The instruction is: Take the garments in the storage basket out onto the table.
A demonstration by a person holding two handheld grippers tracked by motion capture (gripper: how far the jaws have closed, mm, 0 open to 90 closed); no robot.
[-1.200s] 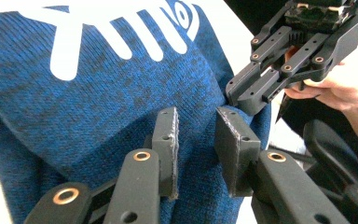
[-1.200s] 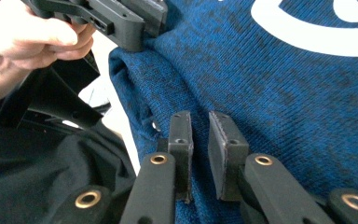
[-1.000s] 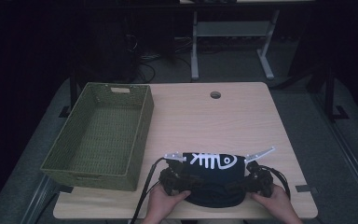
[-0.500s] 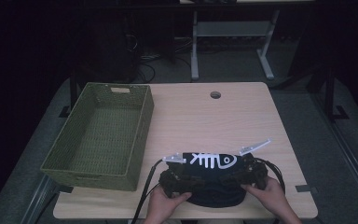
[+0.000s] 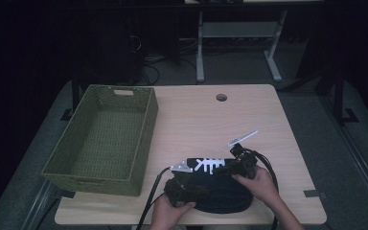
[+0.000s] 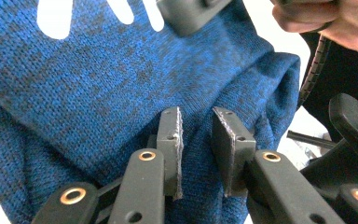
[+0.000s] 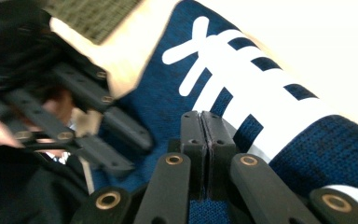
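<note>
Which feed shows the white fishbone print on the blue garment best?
The right gripper view: the fishbone print lies close, spine and ribs clear, on the blue garment. The high view shows the print whole but small. The left gripper view catches a few white tips at its top edge.

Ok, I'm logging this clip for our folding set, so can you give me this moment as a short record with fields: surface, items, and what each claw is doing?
surface: light wooden table with a round hole near the far edge
basket: green woven basket, on the table's left side, nothing seen inside
garment: dark blue knit sweater with a white fishbone print, at the near edge
left claw: jaws apart, resting on the sweater
right claw: jaws pressed together above the fabric beside the print; whether they pinch any cannot be told
</note>
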